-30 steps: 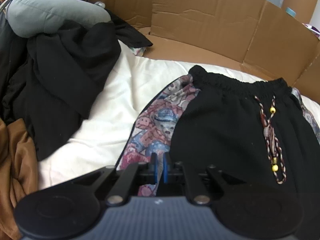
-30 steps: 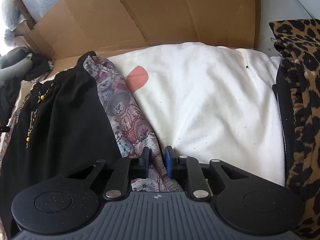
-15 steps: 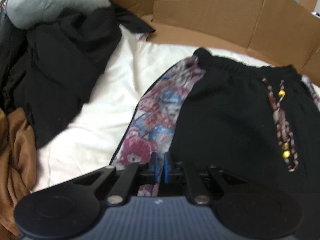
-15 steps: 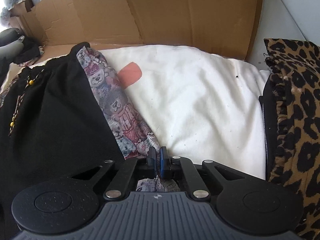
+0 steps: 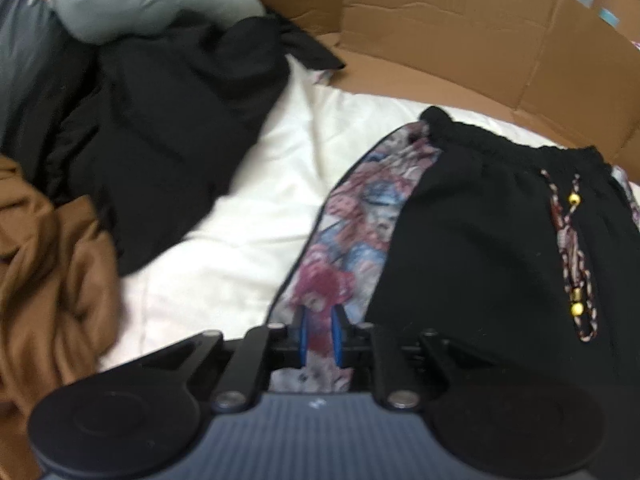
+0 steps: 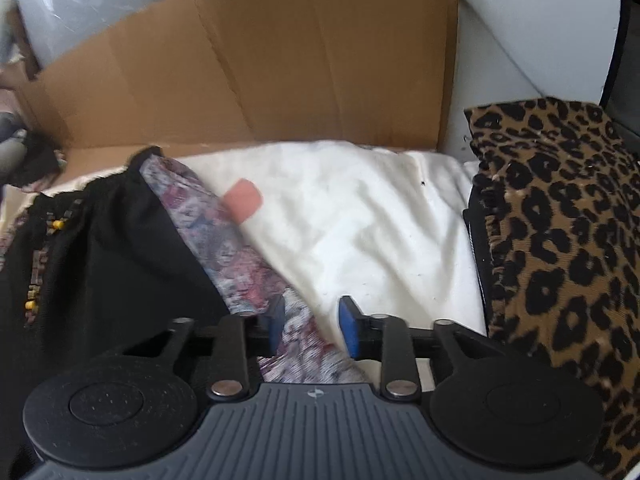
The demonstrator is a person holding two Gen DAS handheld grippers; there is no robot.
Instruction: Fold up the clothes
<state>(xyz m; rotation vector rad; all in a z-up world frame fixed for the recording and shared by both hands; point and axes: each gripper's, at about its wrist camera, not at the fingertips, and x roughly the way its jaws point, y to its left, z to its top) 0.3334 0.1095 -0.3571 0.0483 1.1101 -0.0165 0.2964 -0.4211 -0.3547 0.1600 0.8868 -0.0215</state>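
Note:
Black shorts (image 5: pixel 480 240) with an elastic waistband, a beaded drawstring (image 5: pixel 568 248) and teddy-bear patterned side panels (image 5: pixel 360 232) lie flat on a white blanket (image 5: pixel 248 248). My left gripper (image 5: pixel 319 332) is shut on the left patterned panel, with fabric filling the narrow gap between its blue pads. In the right wrist view the shorts (image 6: pixel 112 264) lie at the left. My right gripper (image 6: pixel 310 320) stands open over the right patterned panel (image 6: pixel 232 248), which lies loose between the spread fingers.
A pile of black clothes (image 5: pixel 152 128) with a grey garment (image 5: pixel 152 4) on top lies at the far left, and a brown garment (image 5: pixel 48 272) is nearer. Cardboard walls (image 5: pixel 440 40) ring the back. A leopard-print garment (image 6: pixel 560 240) lies at the right.
My right gripper has opened and let go of the patterned panel. The left gripper still holds its panel, and both views have shifted slightly over the shorts.

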